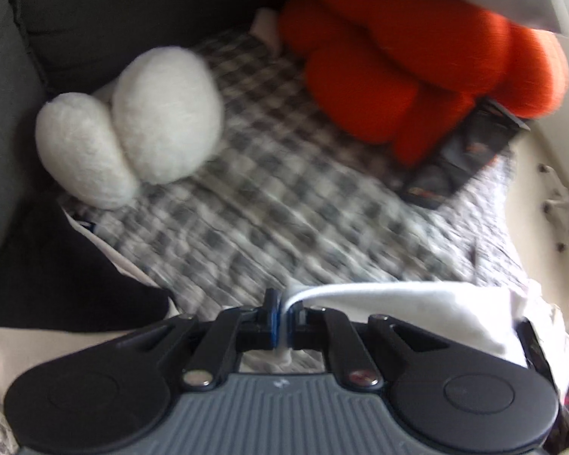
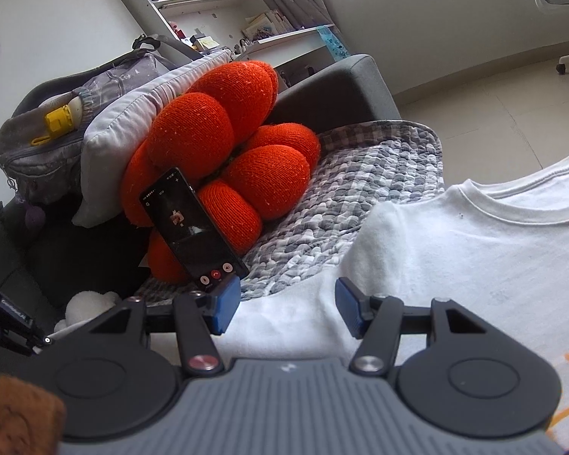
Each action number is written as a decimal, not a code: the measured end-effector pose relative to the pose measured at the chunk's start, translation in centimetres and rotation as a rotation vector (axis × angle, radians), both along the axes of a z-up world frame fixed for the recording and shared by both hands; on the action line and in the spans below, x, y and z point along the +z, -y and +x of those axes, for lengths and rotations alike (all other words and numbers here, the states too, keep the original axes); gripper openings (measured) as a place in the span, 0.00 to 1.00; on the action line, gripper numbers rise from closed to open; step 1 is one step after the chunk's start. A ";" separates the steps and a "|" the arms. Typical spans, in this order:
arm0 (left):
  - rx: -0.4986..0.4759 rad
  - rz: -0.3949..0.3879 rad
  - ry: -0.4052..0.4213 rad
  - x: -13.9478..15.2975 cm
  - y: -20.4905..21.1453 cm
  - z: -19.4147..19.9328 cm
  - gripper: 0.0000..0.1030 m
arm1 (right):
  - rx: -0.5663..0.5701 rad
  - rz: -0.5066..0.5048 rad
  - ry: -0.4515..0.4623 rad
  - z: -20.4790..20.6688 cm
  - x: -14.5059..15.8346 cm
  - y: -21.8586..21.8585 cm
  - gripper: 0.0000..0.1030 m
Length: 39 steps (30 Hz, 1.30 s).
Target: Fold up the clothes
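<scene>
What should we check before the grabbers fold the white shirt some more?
1. Left gripper pinching the white T-shirt edge: ok, jaws shut on cloth.
2. Right gripper ready to grab: ok, jaws open, nothing between the pads.
3. Shirt lying flat: cannot tell, only part shows.
4. Phone away from the shirt: ok, it leans on the orange cushion.
5. White plush out of the way: ok, on the checked blanket, apart from the shirt.

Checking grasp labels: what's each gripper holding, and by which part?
Left gripper pinches the white T-shirt by a hemmed edge. Right gripper is open over the shirt, holding nothing.
</scene>
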State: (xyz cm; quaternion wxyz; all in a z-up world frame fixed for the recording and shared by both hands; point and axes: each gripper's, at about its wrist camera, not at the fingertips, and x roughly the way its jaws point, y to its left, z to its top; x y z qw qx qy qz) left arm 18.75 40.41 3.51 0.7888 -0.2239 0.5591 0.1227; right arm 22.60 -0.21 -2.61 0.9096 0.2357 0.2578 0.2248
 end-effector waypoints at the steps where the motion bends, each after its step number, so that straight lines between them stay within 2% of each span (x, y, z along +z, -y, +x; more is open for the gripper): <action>1: 0.007 0.048 -0.002 -0.3 0.0 0.5 0.11 | 0.001 -0.001 0.000 0.0 0.0 0.0 0.58; 4: 0.017 0.229 -0.023 -1.0 0.4 1.7 0.16 | 0.001 0.001 -0.001 0.1 -0.1 0.0 0.58; 5: 0.017 0.257 -0.030 -1.2 0.4 1.9 0.22 | -0.002 0.004 -0.002 0.1 -0.1 0.1 0.58; 12: 0.011 0.194 0.055 -1.3 0.5 0.7 0.48 | -0.002 0.018 -0.015 0.2 -0.3 0.3 0.58; 16: 0.015 0.152 0.035 -2.6 1.4 -0.1 0.51 | -0.002 0.020 -0.012 0.2 -0.2 0.3 0.58; 20: 0.084 0.143 0.063 -4.6 2.2 -1.3 0.51 | -0.004 0.027 -0.015 0.2 -0.2 0.5 0.58; 23: 0.120 0.168 0.121 -6.7 3.2 -2.0 0.50 | -0.009 0.037 -0.016 0.2 -0.1 0.7 0.58; 26: 0.192 0.196 0.238 -7.7 3.8 -3.3 0.49 | -0.019 0.051 -0.016 0.3 0.0 1.1 0.58; 28: 0.225 0.216 0.295 -7.9 4.1 -4.0 0.27 | -0.030 0.064 -0.020 0.4 0.1 1.5 0.58; 29: 0.238 0.227 0.318 -8.0 4.2 -4.3 0.10 | -0.036 0.072 -0.022 0.5 0.1 1.8 0.58; 30: 0.252 0.239 0.340 -8.1 4.4 -4.6 0.07 | -0.042 0.079 -0.024 0.6 0.1 2.1 0.58; 36: 0.258 0.391 0.368 -5.1 5.9 -6.2 0.07 | -0.078 0.115 -0.026 0.9 0.4 3.6 0.58; 39: 0.240 0.443 0.312 -4.6 6.2 -6.9 0.07 | -0.086 0.125 -0.032 1.0 0.4 4.0 0.58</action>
